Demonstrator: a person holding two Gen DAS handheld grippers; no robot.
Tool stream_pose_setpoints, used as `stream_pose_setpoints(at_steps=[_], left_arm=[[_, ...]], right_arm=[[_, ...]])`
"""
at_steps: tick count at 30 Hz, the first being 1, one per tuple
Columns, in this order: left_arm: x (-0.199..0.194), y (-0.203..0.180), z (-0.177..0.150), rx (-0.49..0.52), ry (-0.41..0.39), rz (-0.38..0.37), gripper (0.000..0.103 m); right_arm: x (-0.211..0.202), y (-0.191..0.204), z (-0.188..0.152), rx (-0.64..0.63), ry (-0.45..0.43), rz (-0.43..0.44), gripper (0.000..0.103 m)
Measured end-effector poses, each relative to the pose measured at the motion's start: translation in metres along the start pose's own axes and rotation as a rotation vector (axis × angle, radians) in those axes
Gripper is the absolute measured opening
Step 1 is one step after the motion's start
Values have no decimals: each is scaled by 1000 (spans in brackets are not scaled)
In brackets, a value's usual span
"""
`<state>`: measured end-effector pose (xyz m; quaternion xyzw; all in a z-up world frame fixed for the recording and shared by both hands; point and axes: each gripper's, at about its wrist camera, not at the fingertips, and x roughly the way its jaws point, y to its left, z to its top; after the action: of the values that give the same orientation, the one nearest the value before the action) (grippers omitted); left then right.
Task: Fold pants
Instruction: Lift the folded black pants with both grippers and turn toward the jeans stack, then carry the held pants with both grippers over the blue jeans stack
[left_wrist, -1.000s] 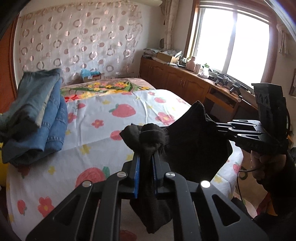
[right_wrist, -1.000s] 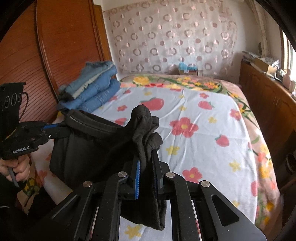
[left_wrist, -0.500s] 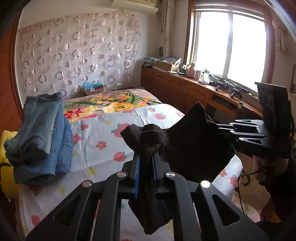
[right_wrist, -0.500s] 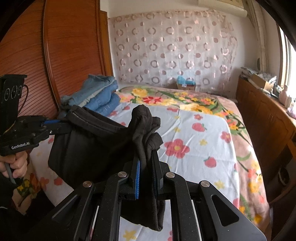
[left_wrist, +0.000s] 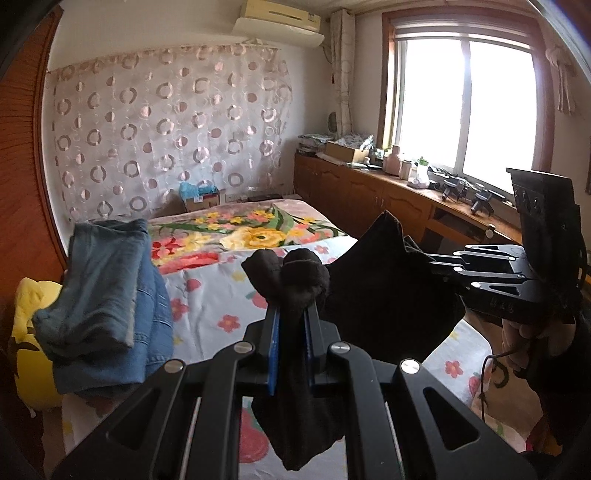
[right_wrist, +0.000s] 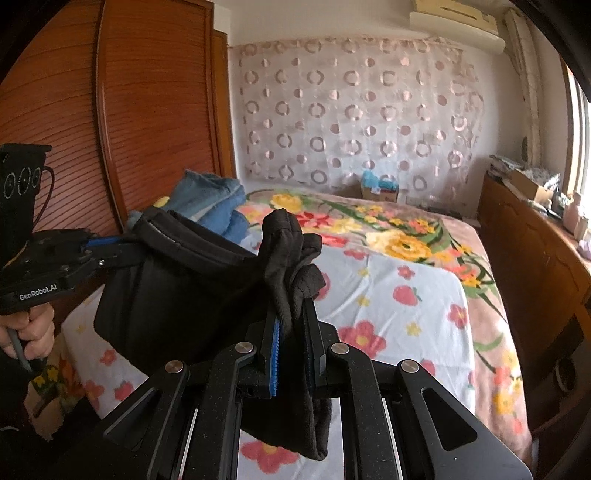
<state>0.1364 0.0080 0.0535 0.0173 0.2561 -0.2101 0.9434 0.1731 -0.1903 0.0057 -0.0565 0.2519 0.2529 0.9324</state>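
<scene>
The black pants (left_wrist: 384, 295) hang in the air above the bed, stretched between my two grippers. My left gripper (left_wrist: 290, 314) is shut on a bunched edge of the pants; it also shows at the left of the right wrist view (right_wrist: 110, 247). My right gripper (right_wrist: 291, 317) is shut on the other bunched edge; it shows at the right of the left wrist view (left_wrist: 436, 264). The cloth sags between them and its lower part hangs out of sight below the fingers.
The bed with a floral sheet (right_wrist: 406, 295) lies below. A stack of folded blue jeans (left_wrist: 110, 295) rests at its left side beside a yellow cushion (left_wrist: 29, 332). A wooden wardrobe (right_wrist: 129, 129) stands left, a wooden cabinet (left_wrist: 388, 195) under the window right.
Both grippers have risen with the pants and tilted up, so more of the wall, curtain and air conditioner shows. The grip on the pants is unchanged.
</scene>
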Motion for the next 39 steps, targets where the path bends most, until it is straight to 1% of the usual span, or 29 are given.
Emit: stream_pose_setpoints(at_steps=[9, 13, 16, 22, 28, 30, 32, 35, 39], left_arm=[[-14, 33, 3, -26, -34, 65, 8], [-18, 52, 2, -45, -46, 102, 8], [-22, 67, 4, -50, -56, 144, 8], [-26, 93, 12, -59, -75, 205, 8], [-26, 117, 24, -82, -97, 257, 8], [-23, 125, 28, -94, -97, 275, 8], [-19, 133, 31, -101, -92, 294, 8], [-13, 140, 34, -111, -88, 319, 8], [-6, 145, 34, -143, -93, 338, 8]], right_arm=[[21, 21, 36, -70, -22, 24, 8], [40, 37, 56, -119, -31, 39, 8], [56, 49, 72, -147, -39, 51, 8], [84, 70, 96, -198, -64, 78, 8], [108, 74, 121, -212, -103, 109, 8], [117, 75, 131, -225, -130, 129, 8], [126, 75, 138, -233, -136, 134, 8], [143, 73, 149, -234, -155, 161, 8], [160, 71, 160, -265, -187, 181, 8]])
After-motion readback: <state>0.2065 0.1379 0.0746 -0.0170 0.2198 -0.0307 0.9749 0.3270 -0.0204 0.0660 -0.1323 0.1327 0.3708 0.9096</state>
